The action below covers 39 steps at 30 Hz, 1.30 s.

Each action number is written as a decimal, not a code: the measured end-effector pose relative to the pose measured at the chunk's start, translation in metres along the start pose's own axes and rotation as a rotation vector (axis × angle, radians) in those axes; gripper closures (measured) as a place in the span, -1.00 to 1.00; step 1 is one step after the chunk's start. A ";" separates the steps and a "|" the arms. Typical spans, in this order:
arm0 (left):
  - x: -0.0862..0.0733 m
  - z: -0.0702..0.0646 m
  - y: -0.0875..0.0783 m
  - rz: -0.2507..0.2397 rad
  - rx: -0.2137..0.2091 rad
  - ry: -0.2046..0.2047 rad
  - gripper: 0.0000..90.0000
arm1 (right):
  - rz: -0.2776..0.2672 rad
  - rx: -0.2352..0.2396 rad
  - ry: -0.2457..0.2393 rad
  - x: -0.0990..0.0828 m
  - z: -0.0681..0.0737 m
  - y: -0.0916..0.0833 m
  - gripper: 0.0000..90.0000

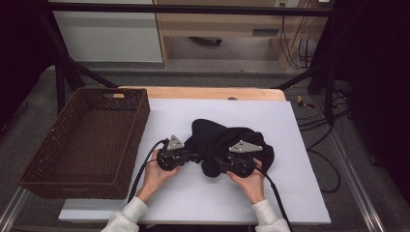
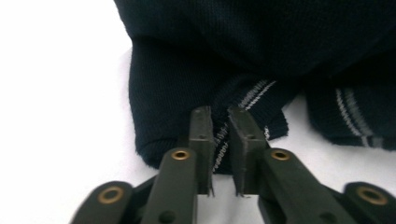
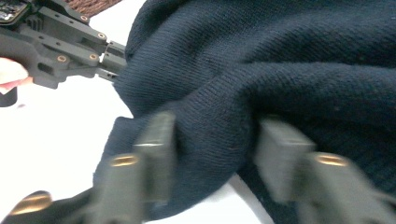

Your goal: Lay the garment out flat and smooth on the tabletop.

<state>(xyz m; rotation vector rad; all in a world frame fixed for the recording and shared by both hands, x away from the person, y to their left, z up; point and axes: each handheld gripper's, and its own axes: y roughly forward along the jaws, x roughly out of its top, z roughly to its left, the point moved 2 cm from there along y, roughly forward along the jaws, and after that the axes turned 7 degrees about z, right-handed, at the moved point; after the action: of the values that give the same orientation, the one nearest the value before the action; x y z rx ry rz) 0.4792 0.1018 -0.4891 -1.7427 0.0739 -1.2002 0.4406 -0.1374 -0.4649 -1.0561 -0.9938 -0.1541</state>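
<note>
Your left tool (image 2: 219,116) clamped on the dark sweater's (image 1: 227,140) striped cuff (image 2: 252,95), your right tool (image 3: 212,140) blurred, apart around a thick fold, sweater's outline lost in crumpled folds on the tabletop (image 1: 290,193).

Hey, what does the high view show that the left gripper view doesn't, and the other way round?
High view alone: the brown wicker basket left of the white board, both hands, and the right claw at the garment. Left gripper view alone: grey stripes on a ribbed edge, with the jaws nearly closed on a fold. Both share the dark knitted garment and the left claw.
</note>
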 end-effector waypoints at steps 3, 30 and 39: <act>0.000 0.001 -0.003 0.005 -0.012 -0.008 0.86 | -0.001 0.014 0.007 0.001 -0.003 -0.010 0.66; 0.008 0.027 -0.087 -0.178 0.037 -0.166 0.90 | -0.064 -0.150 0.080 -0.009 -0.070 -0.084 0.73; 0.008 0.026 -0.084 -0.163 0.035 -0.155 0.89 | 0.002 -0.190 0.069 -0.022 -0.081 -0.064 0.49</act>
<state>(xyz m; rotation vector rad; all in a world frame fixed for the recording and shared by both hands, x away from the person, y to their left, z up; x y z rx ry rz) 0.4657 0.1587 -0.4232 -1.8319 -0.1832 -1.1703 0.4430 -0.2419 -0.4495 -1.2170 -0.9288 -0.2856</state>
